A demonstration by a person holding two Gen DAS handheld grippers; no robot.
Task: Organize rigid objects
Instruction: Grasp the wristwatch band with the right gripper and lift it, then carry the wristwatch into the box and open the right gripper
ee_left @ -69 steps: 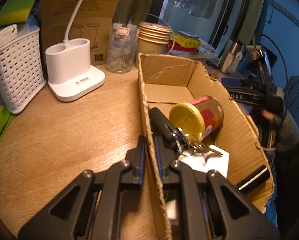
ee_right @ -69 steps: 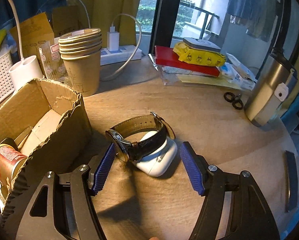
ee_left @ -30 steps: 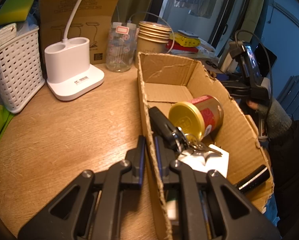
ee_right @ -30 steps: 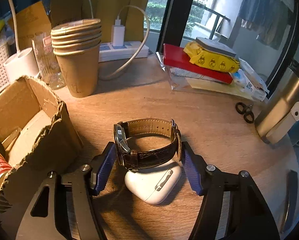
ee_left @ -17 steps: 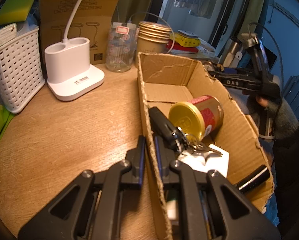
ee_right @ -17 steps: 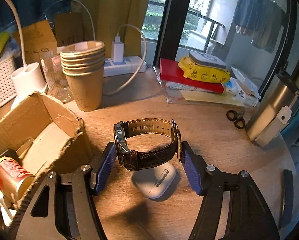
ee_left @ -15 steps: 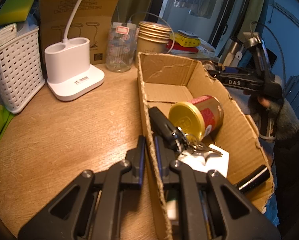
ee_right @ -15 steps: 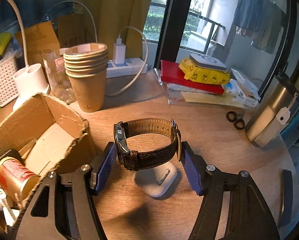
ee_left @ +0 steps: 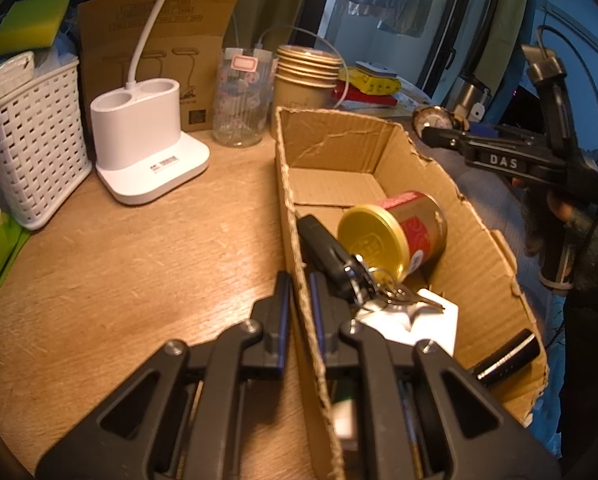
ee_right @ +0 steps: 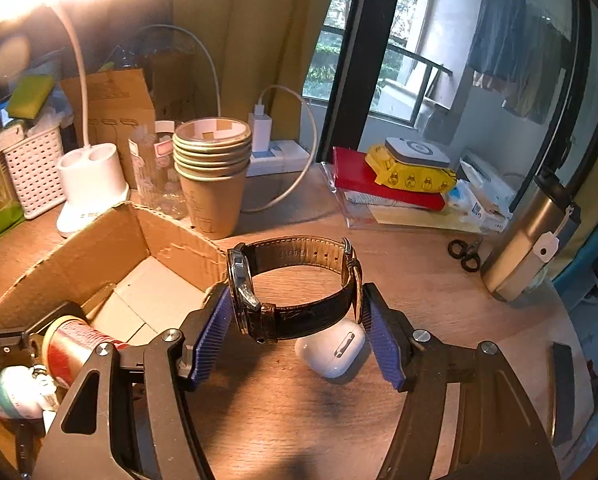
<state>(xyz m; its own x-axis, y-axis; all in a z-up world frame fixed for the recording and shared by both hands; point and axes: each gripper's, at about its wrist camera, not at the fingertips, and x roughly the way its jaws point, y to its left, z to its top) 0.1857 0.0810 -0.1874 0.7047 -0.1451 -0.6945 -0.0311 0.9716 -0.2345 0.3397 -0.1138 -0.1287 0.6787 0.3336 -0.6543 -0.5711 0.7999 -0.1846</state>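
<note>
- hanging in the air between the blue pads of the right gripper (ee_right: 297, 308) is a wristwatch with a dark leather strap and a metal case (ee_right: 291, 288); the pads clamp it across the loop, case against one pad and buckle against the other, clear of the wooden tabletop (ee_right: 399, 276).
- the strap keeps a closed oval, pale lining inside, glossy dark grain outside, case on edge.
- i judge the task partly done: a torn brown cardboard box (ee_left: 383, 148) already holds a red can with a gold lid (ee_left: 395, 230), a black key fob with keys (ee_left: 331, 256), a white card and a dark tube.
- left to do: carry the watch over the box wall and release it; a white earbud case (ee_right: 331, 350) lies on the table just below, not yet boxed.
- the left gripper (ee_left: 299, 300) is pinched on the box's near wall, steadying it.
</note>
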